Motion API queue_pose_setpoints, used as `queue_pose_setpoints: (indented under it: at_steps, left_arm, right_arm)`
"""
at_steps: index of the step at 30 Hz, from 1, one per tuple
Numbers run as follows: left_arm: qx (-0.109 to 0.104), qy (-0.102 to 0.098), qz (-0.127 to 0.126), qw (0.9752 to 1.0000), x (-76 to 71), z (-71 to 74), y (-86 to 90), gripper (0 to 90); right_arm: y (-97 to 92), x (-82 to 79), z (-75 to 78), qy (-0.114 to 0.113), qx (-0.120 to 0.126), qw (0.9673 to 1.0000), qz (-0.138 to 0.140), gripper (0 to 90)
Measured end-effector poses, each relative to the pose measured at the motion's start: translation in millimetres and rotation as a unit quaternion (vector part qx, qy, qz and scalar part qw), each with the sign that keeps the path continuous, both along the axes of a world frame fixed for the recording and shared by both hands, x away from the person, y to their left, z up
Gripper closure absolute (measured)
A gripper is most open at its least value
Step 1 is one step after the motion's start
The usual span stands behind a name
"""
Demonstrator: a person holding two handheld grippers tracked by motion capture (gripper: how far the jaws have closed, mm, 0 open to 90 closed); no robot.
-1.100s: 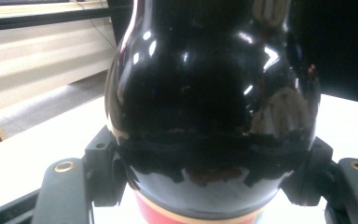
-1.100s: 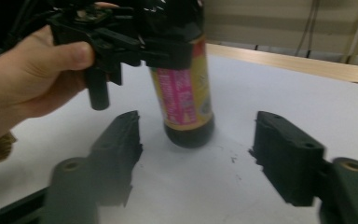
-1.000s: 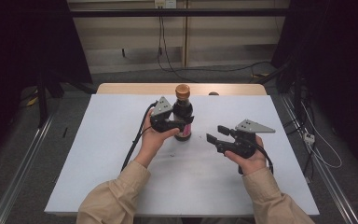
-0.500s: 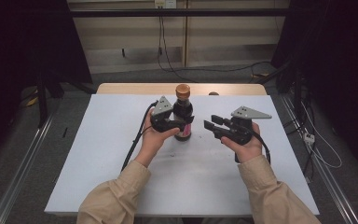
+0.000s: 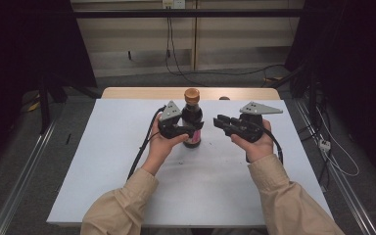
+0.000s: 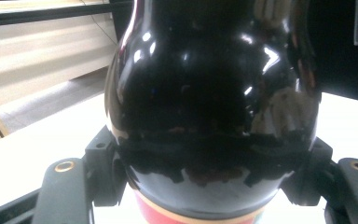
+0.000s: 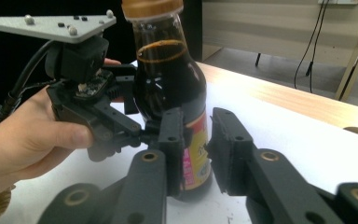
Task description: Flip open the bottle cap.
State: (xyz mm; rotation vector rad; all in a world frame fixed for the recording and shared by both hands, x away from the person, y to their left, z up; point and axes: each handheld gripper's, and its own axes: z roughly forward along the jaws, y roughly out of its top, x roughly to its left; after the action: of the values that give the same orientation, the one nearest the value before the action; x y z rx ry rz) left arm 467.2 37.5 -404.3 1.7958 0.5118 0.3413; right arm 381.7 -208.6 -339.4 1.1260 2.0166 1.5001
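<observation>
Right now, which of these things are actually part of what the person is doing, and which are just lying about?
In use:
- dark sauce bottle with a brown cap, upright on the white table
- left gripper, clamped on the bottle
- right gripper, near the bottle, nothing between its jaws, which have just been closing

Lying about:
- small dark object at the table's far edge
- cables on the floor behind

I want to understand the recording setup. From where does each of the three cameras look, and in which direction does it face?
High view: above the person's side, facing forward and down on the white table; both beige-sleeved forearms, left gripper and right gripper enter from below.
Left gripper view: rides that gripper, looking along its black jaws, clamped on the dark glass sauce bottle with an orange cap.
Right gripper view: rides the right gripper, whose jaws, just closing with nothing between them, face the bottle and the left gripper in the person's left hand.
All three share the bottle.
</observation>
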Motion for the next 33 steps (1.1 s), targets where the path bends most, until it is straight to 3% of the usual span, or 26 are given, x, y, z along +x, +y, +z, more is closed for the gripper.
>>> queue_pose_setpoints:
  at_steps: [11,33]
  left_arm:
    - [0.002,-0.003,0.000,1.0000,0.7,-0.4,-0.2,29.6]
    - [-0.006,0.000,0.004,1.0000,-0.8,-0.8,-2.1,29.8]
  right_arm:
    - [4.1,8.7,15.5,-0.005,-0.016,0.9996,0.021,90.0]
    - [26.6,31.7,41.8,-0.015,-0.034,0.9981,0.049,90.0]
